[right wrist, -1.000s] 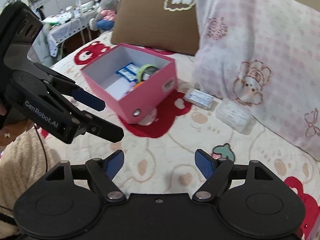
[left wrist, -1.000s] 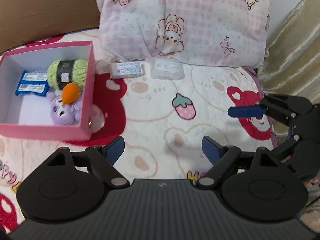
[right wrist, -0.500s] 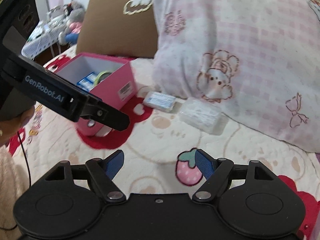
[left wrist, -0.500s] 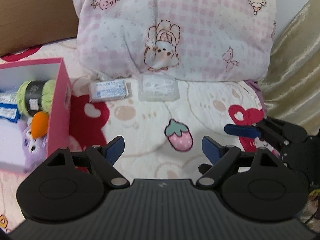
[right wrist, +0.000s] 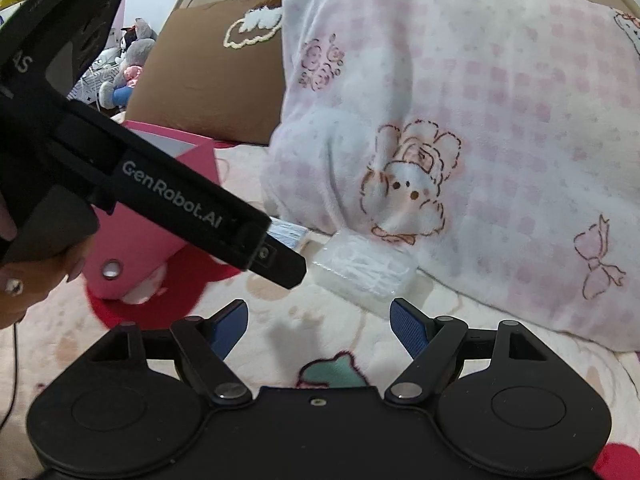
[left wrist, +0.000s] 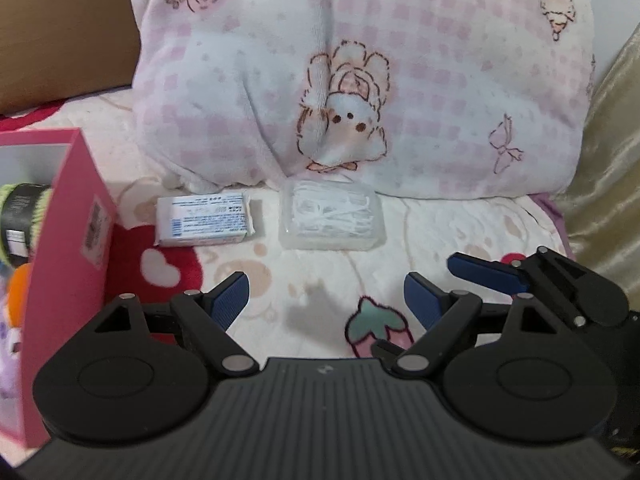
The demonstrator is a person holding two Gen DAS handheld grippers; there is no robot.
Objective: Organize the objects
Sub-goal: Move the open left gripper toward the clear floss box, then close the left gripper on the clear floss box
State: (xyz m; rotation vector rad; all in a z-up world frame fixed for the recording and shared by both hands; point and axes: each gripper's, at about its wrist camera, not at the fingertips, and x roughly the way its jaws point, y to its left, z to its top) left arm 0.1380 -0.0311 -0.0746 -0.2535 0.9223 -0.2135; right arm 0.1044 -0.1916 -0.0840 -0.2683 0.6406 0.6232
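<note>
Both grippers have closed in on the pillow's foot: left gripper [left wrist: 326,296] and right gripper [right wrist: 318,322] spread, empty. We see the white packet [left wrist: 205,220] at 11 o'clock, clear case [left wrist: 332,216] at 12. Crowded together, they could collide, or nudge the pink box [left wrist: 68,248].

Cartoon-print bedspread [left wrist: 440,216]; pink checked pillow [left wrist: 360,72]; brown cushion [right wrist: 208,80]; gold curtain [left wrist: 608,168]

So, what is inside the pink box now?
In the left wrist view the pink box shows a green yarn ball, an orange piece and part of a purple plush toy. Its near wall covers everything else inside.
</note>
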